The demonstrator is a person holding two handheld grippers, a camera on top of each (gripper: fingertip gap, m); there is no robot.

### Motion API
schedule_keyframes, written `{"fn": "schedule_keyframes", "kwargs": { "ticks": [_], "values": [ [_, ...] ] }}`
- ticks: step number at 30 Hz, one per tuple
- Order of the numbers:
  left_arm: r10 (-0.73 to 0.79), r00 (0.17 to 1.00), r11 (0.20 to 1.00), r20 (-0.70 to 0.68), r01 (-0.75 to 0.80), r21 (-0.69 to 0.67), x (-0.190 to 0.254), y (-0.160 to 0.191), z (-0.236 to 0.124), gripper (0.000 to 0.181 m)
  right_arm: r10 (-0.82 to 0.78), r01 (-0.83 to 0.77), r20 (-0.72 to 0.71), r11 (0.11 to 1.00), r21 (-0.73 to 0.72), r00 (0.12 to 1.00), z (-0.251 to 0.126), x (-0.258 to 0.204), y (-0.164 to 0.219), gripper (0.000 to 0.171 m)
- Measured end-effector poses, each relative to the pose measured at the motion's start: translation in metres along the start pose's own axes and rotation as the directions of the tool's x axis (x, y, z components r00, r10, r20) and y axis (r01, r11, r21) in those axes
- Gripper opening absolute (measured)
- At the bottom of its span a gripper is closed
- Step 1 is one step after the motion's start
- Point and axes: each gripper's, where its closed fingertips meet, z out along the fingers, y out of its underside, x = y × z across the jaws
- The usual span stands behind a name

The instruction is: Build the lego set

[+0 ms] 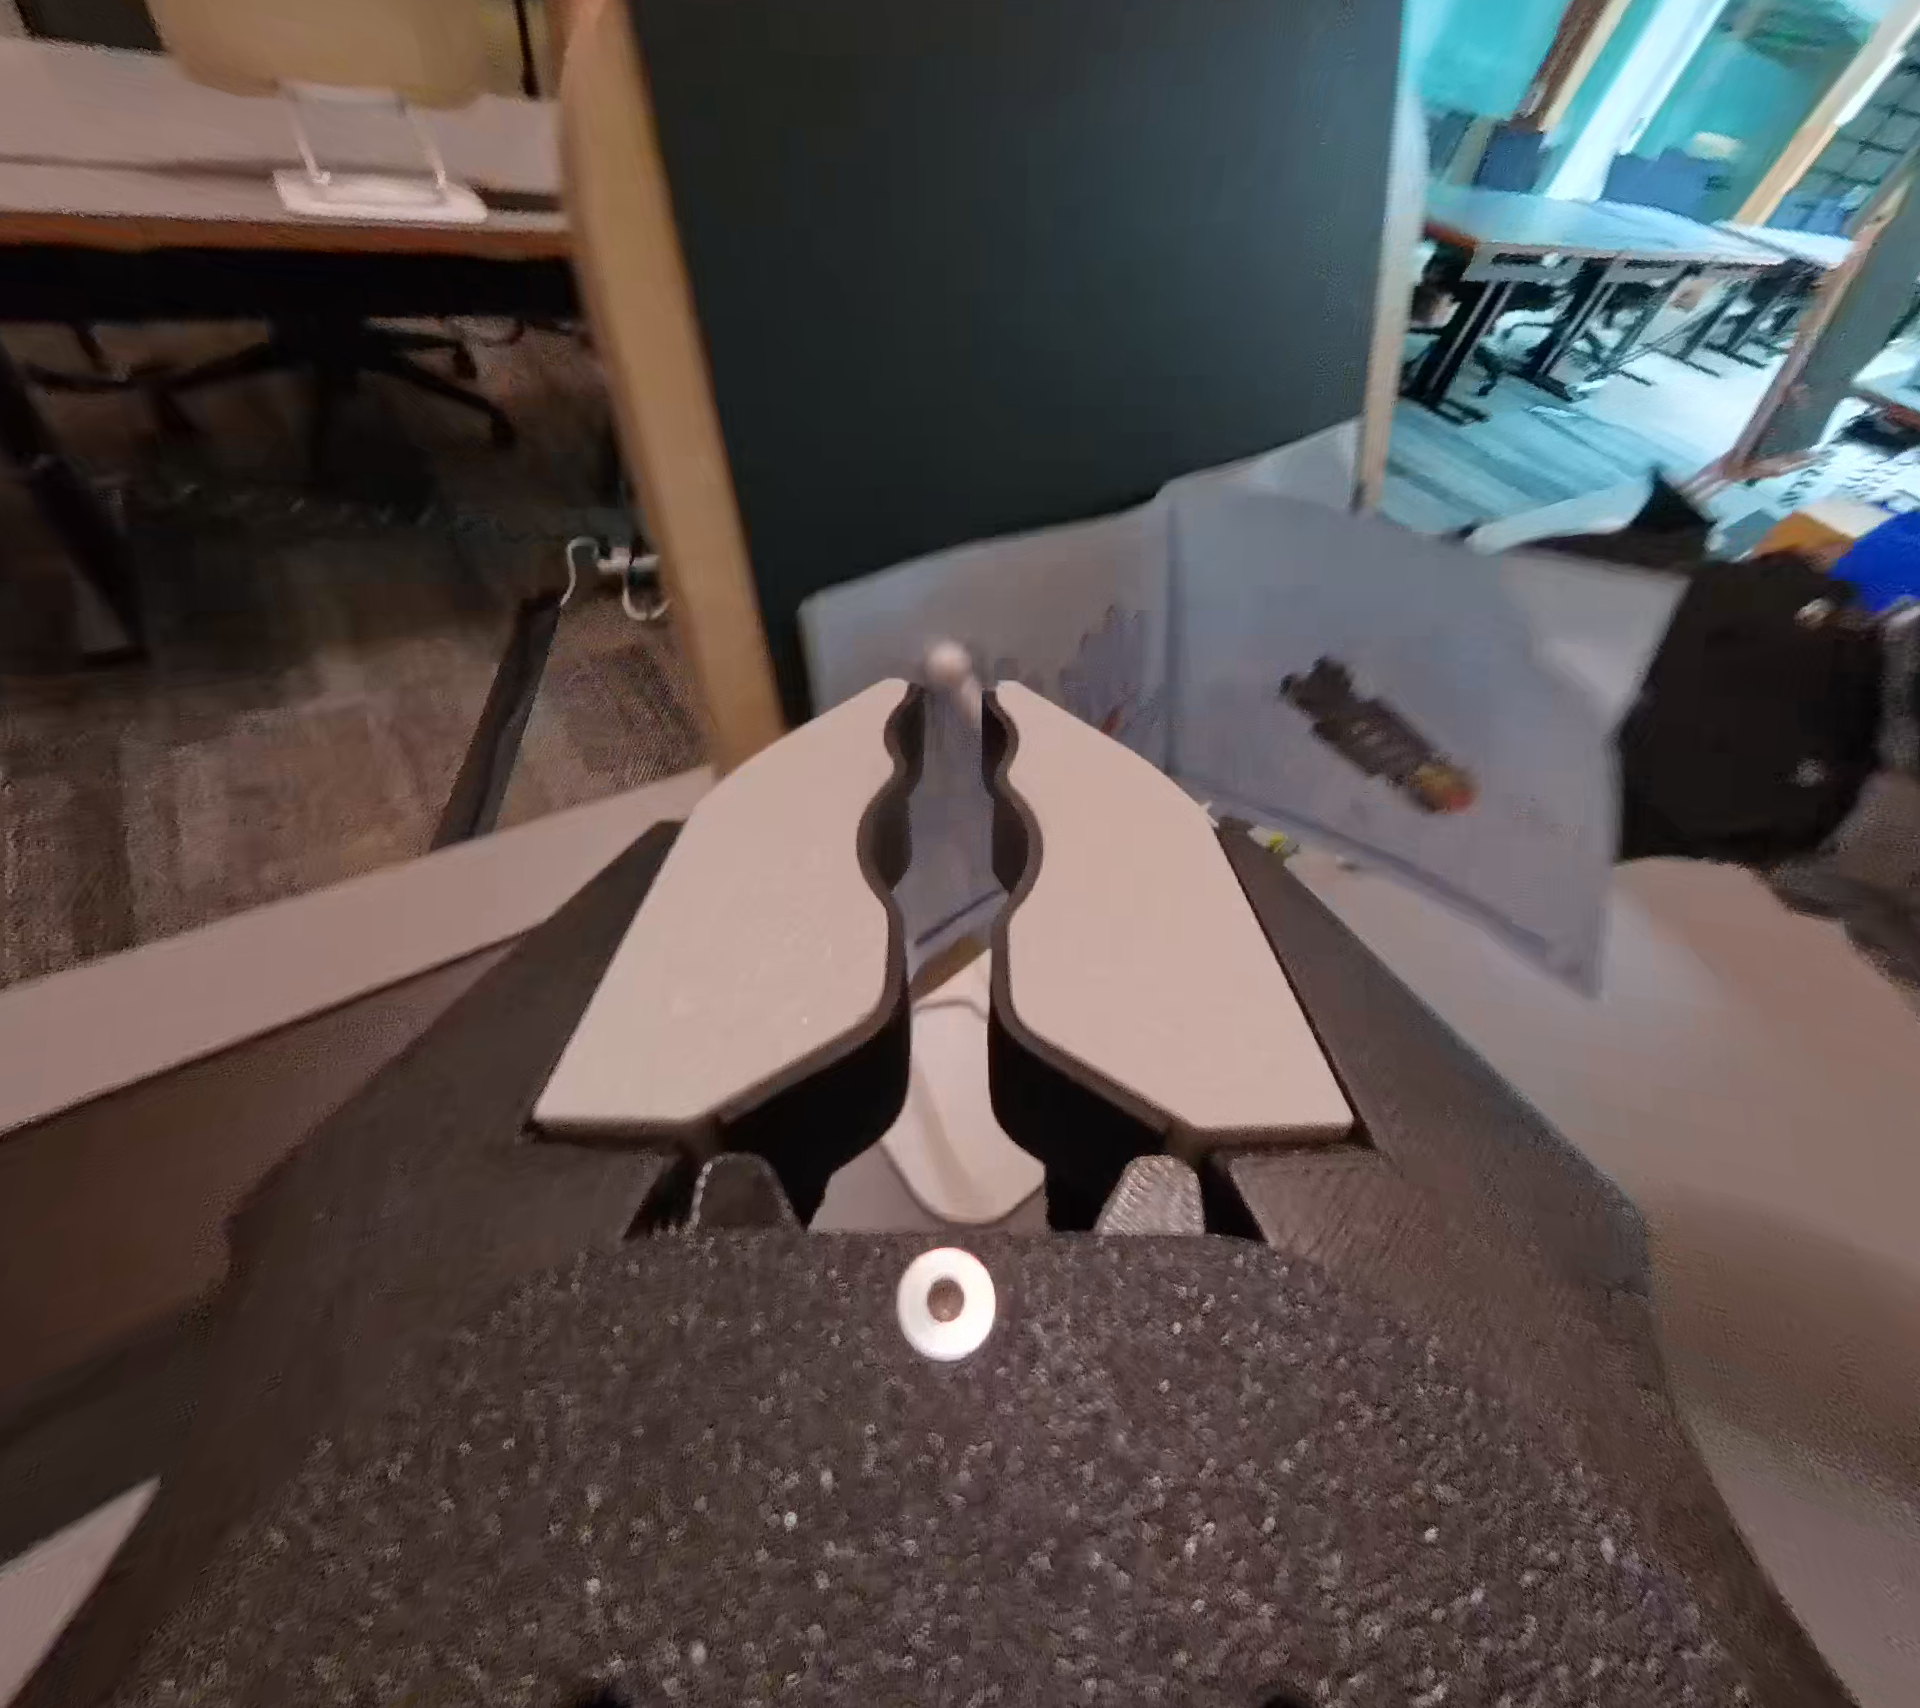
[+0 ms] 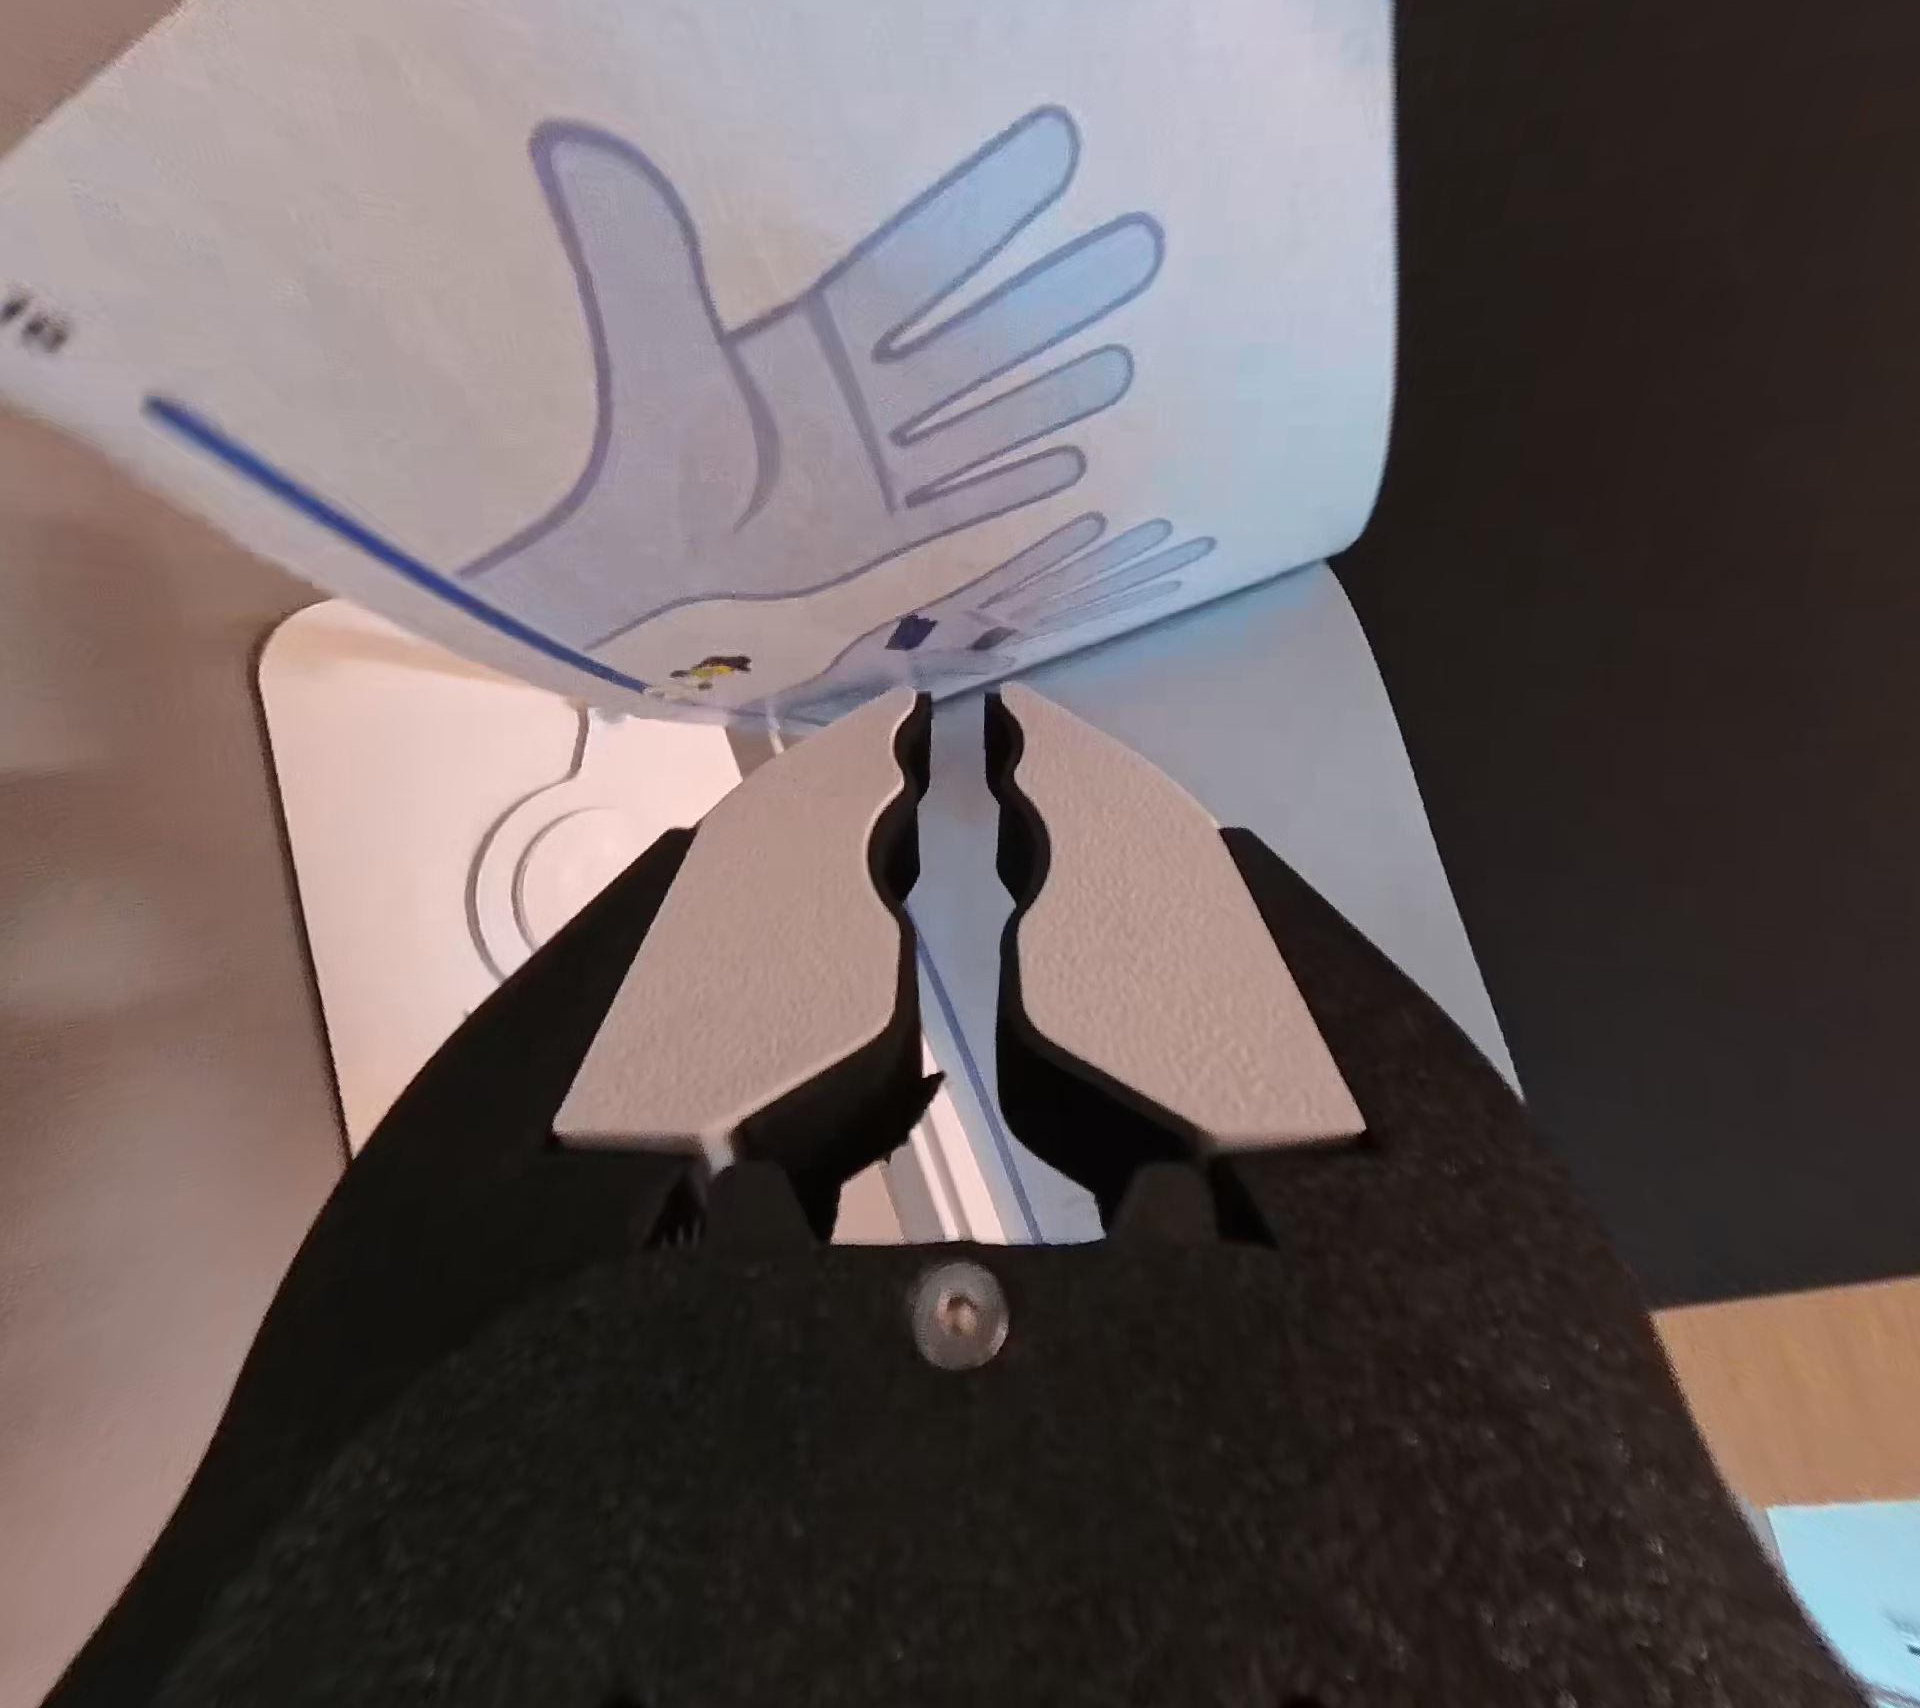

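My left gripper (image 1: 951, 702) is held above the grey table and is shut on a small grey lego piece (image 1: 948, 663), whose rounded end sticks out past the fingertips. The open light-blue instruction booklet (image 1: 1351, 723) lies beyond it to the right. In the right wrist view my right gripper (image 2: 951, 702) is closed on the lower edge of a booklet page (image 2: 727, 204). The page is lifted and curls up in front of the camera, showing drawn hand outlines. No other lego pieces show clearly.
A white rounded tray (image 2: 416, 827) lies on the table under the lifted page and also shows below the left fingers (image 1: 956, 1097). A black bag (image 1: 1756, 702) sits at the right. A dark partition panel (image 1: 1018, 204) and a wooden post (image 1: 644, 308) stand behind the table. The gap from one gripper's tips to the other's is roughly 15 centimeters.
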Motion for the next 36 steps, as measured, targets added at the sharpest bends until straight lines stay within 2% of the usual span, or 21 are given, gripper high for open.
{"fn": "schedule_keyframes", "kwargs": {
  "ticks": [4,7,9,11,13,20,25,29,32,36],
  "values": [
    [0.058,0.998,0.992,0.002,-0.058,-0.109,0.002,0.046,0.011,0.018,0.033,-0.033,0.005,0.999,0.01,0.999,0.006,0.001,-0.005,0.009],
    [0.156,0.988,0.981,-0.01,-0.156,-0.112,0.019,0.052,0.025,0.025,0.053,-0.053,-0.001,0.999,0.008,0.999,0.01,0.003,-0.01,0.009],
    [0.151,0.988,0.981,-0.011,-0.152,-0.12,0.025,0.053,0.036,0.026,0.066,-0.065,-0.009,0.998,0.003,0.998,0.012,0.005,-0.013,0.009],
    [0.145,0.989,0.979,0.028,-0.139,-0.152,0.022,0.058,0.046,0.02,0.081,-0.081,-0.011,0.997,-0.001,0.997,0.015,0.007,-0.015,0.009],
    [0.183,0.98,0.973,0.083,-0.168,-0.162,0.015,0.062,0.051,0.006,0.102,-0.102,-0.005,0.995,0.004,0.995,0.018,0.007,-0.018,0.008],
    [0.107,0.99,0.993,0.092,-0.102,-0.057,0.014,0.06,0.049,0.004,0.1,-0.103,0.034,0.992,0.071,0.994,0.024,-0.001,-0.042,0.008],
    [-0.004,0.997,0.999,0.076,0.0,0.044,0.01,0.061,0.044,0.005,0.101,-0.102,0.032,0.994,0.042,0.994,0.037,-0.002,-0.056,0.008],
    [-0.078,0.994,0.993,0.072,0.071,0.093,0.007,0.063,0.039,0.005,0.159,-0.157,0.032,0.986,-0.048,0.987,0.05,-0.002,-0.061,0.007],
    [-0.144,0.988,0.98,0.059,0.134,0.149,0.007,0.063,0.035,0.003,0.173,-0.174,-0.018,0.981,-0.09,0.985,0.057,0.003,-0.06,0.0],
    [-0.089,0.993,0.967,0.079,0.067,0.247,0.012,0.062,0.029,0.002,0.22,-0.223,-0.04,0.969,-0.106,0.975,0.058,0.004,-0.06,0.0]
  ]
}}
